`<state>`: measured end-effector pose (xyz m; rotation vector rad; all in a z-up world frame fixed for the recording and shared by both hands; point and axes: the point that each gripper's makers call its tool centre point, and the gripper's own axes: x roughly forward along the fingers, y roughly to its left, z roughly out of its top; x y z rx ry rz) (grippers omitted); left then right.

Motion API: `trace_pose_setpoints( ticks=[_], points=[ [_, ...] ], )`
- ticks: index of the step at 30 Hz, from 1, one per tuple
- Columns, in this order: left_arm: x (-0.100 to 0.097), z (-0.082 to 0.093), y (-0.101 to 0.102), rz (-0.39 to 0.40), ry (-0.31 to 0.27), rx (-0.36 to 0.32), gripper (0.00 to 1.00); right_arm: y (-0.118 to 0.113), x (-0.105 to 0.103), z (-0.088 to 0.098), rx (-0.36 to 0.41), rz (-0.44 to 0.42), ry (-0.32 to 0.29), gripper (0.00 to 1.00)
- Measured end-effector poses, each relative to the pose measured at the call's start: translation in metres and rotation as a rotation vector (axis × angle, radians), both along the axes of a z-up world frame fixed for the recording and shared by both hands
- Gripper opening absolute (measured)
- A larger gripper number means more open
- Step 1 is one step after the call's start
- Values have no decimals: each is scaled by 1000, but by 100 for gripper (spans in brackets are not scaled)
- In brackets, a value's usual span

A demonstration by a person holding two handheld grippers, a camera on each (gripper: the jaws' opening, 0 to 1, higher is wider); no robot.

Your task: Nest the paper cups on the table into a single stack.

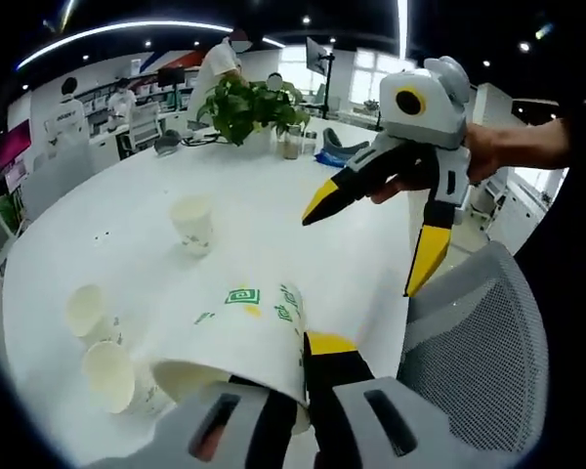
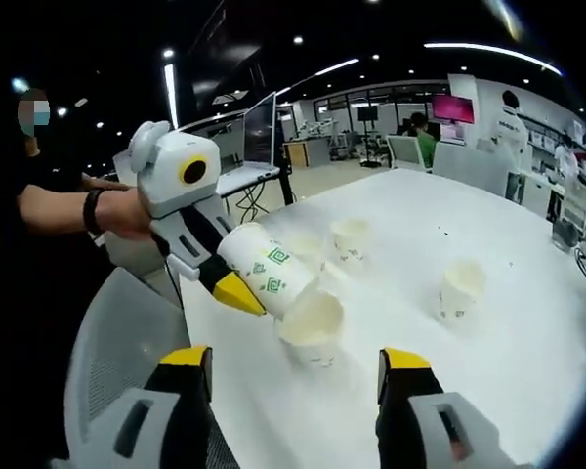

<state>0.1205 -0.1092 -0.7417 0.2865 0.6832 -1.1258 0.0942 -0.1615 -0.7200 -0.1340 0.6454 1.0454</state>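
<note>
My left gripper is shut on a white paper cup with green print, held on its side low over the white table. In the right gripper view that held cup slants down from the left gripper, its far end right above a cup standing on the table. More cups stand loose: one mid-table and two at the near left. My right gripper is open and holds nothing; it hovers above the table's right edge.
A grey mesh chair stands against the table edge under both grippers. Other cups stand farther out. A potted plant and small items sit at the far edge. People and desks are beyond.
</note>
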Motion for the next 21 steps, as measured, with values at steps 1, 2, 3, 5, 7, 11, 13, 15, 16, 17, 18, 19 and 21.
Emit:
trace_pose_setpoints(
  ticks=[1, 2, 3, 5, 7, 11, 13, 15, 16, 17, 18, 19, 21],
  points=[
    [1, -1, -1, -1, 3, 3, 0, 0, -2, 0, 1, -2, 2, 69],
    [0, -1, -2, -3, 6, 7, 0, 0, -3, 0, 1, -4, 4, 69],
    [-1, -1, -3, -6, 8, 14, 0, -1, -3, -1, 2, -7, 6, 69],
    [-3, -1, -6, -12, 10, 22, 0, -1, -5, 1, 15, -16, 7, 68],
    [-3, -1, -8, -14, 14, 24, 0, -1, -6, 1, 30, -26, 15, 68],
    [0, -4, -10, -7, 36, 29, 0, -6, -5, -2, 32, -36, 20, 68],
    [-1, -5, -11, -9, 36, 36, 0, -8, -4, -3, 36, -43, 23, 68],
    [0, -6, -12, -11, 37, 40, 0, -9, -3, -1, 49, -54, 24, 68],
    [-1, -6, -12, -11, 38, 42, 0, -10, -2, -1, 54, -61, 27, 68],
    [-1, -6, -12, -10, 38, 46, 0, -10, -2, -1, 58, -66, 29, 68],
    [-1, -6, -12, -10, 34, 51, 0, -11, -1, 0, 64, -70, 30, 68],
    [-1, -6, -12, -14, 27, 59, 0, -11, -1, -1, 66, -73, 32, 68],
    [-1, -5, -12, -19, 23, 64, 0, -12, -2, -1, 65, -74, 33, 68]
  ],
)
